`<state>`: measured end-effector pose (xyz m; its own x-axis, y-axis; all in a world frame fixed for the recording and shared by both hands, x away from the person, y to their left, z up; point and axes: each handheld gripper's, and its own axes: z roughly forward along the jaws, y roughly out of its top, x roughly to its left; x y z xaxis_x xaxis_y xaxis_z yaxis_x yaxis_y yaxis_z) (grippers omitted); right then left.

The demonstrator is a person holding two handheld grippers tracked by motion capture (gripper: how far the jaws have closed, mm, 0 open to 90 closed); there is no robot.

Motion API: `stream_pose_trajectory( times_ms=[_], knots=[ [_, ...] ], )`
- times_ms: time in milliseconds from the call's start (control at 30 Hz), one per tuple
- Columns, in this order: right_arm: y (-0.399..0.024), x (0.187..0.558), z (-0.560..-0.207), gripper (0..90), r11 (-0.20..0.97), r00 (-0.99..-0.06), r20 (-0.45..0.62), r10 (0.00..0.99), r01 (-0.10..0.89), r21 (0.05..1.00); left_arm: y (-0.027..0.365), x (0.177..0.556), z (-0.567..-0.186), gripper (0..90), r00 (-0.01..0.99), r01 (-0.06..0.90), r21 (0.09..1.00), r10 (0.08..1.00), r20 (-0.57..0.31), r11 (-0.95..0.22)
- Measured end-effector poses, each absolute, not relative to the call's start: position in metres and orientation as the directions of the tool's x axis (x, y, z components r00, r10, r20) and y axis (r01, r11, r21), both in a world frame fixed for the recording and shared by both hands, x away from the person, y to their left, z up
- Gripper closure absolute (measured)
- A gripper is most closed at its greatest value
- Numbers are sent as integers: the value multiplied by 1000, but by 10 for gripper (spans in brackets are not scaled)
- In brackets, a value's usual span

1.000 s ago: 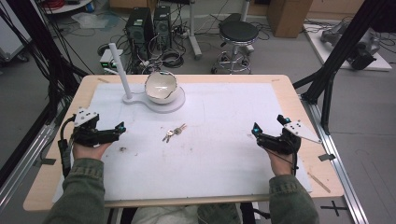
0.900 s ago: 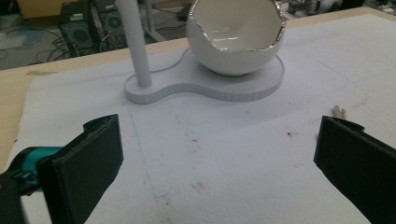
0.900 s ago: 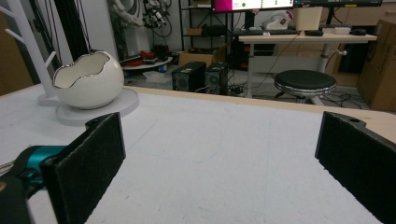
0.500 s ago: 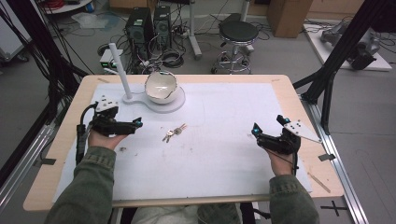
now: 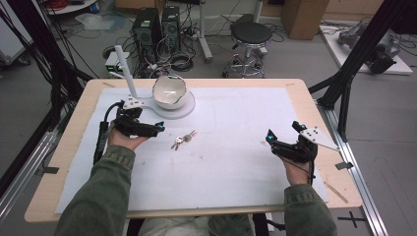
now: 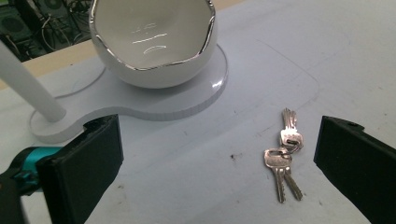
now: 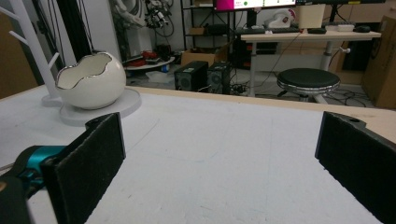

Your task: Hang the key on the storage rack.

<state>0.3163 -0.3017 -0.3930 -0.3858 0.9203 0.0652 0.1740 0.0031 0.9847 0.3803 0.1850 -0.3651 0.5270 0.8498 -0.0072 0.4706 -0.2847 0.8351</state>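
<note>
Now my left gripper [image 5: 158,128] hovers spread wide just beside the small bunch of silver keys [image 5: 183,140].
Those keys lie flat on the white mat, near the glossy white egg-shaped bowl [image 5: 169,92]; my left forearm angles toward that bowl, while my right gripper [image 5: 270,137], jaws apart and empty, rests well apart from it.

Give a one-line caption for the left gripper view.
Open left hand-held gripper above a bunch of keys, near the egg-shaped bowl.
</note>
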Motion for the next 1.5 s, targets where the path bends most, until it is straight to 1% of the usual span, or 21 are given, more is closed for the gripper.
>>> stream_pose_trajectory(
  times_ms=[200,333,433,600,900,1133,1267,1467,1500],
  knots=[
    [-301,317,-393,5,5,-387,64,920,175,985,173,386,-366,18,555,474,822,832,0,-316],
    [-300,318,-394,5,-1,-388,72,919,181,983,161,393,-362,18,574,479,823,818,-30,-306],
    [-300,318,-394,5,-2,-389,75,918,183,983,148,398,-359,18,596,481,813,803,-27,-329],
    [-301,318,-394,5,-4,-390,76,918,182,983,137,403,-360,18,620,489,791,784,-18,-368],
    [-301,318,-394,5,-1,-396,75,915,182,983,115,420,-371,18,649,530,737,760,-34,-419],
    [-301,318,-394,5,3,-398,72,914,185,983,103,426,-377,18,670,541,705,742,-31,-459],
    [-301,318,-394,5,5,-399,72,914,187,982,97,429,-382,19,677,548,681,736,-21,-485],
    [-300,319,-394,5,13,-407,66,911,187,982,94,435,-392,19,673,575,656,738,-41,-488],
    [-300,319,-394,5,16,-409,63,911,186,982,92,437,-396,19,682,579,640,730,-42,-505]
  ],
)
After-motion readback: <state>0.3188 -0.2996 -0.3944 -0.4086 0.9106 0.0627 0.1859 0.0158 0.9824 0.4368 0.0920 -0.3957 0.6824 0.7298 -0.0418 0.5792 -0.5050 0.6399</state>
